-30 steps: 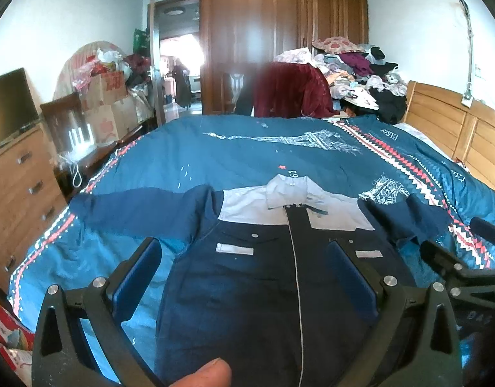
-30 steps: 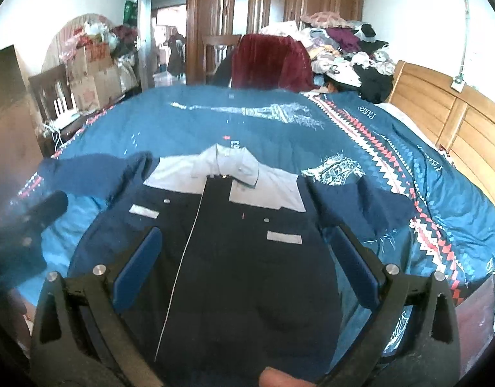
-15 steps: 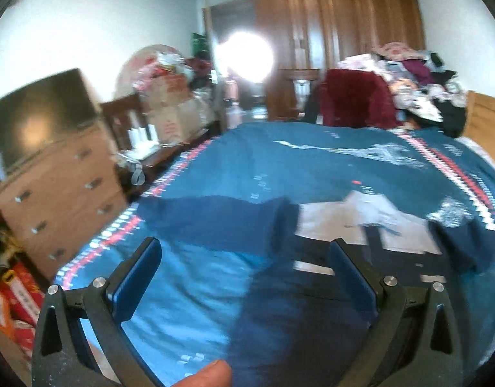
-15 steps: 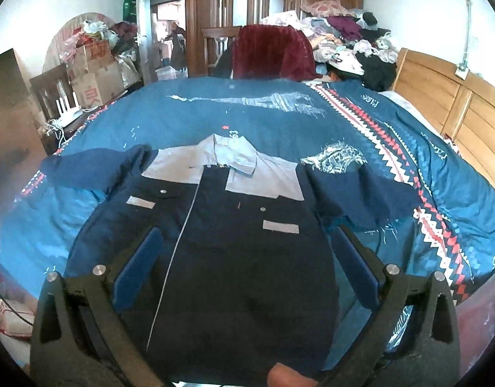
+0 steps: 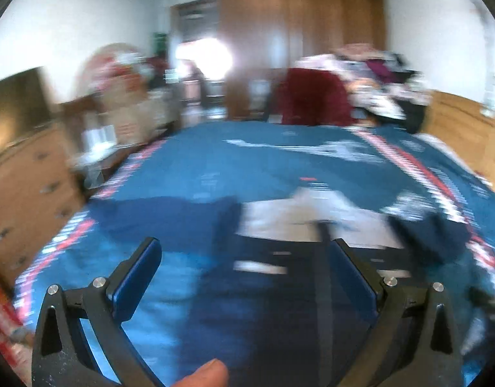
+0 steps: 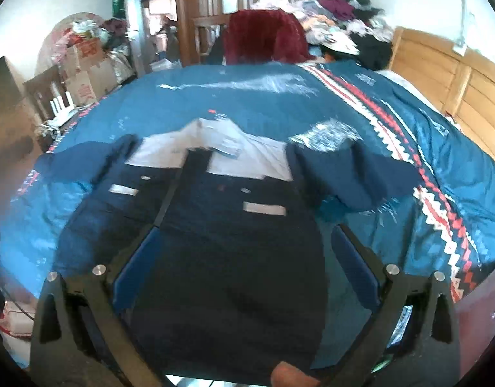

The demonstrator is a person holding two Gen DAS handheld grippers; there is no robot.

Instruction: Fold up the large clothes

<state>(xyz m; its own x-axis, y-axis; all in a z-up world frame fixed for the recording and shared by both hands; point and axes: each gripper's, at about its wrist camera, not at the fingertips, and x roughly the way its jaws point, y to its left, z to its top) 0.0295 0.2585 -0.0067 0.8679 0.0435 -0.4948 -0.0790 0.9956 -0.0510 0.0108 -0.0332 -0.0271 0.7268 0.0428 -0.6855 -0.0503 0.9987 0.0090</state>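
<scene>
the jacket [image 6: 221, 225] lies flat and unfolded on the bed [image 6: 457, 167], sleeves spread. both the left tongs [image 5: 247, 277] and right tongs [image 6: 244, 261] gape, empty; every fold remains.

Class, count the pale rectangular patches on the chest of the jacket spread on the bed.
2. One patch sits on the jacket left of the front placket, the other patch right of it. Folds may hide others.
</scene>
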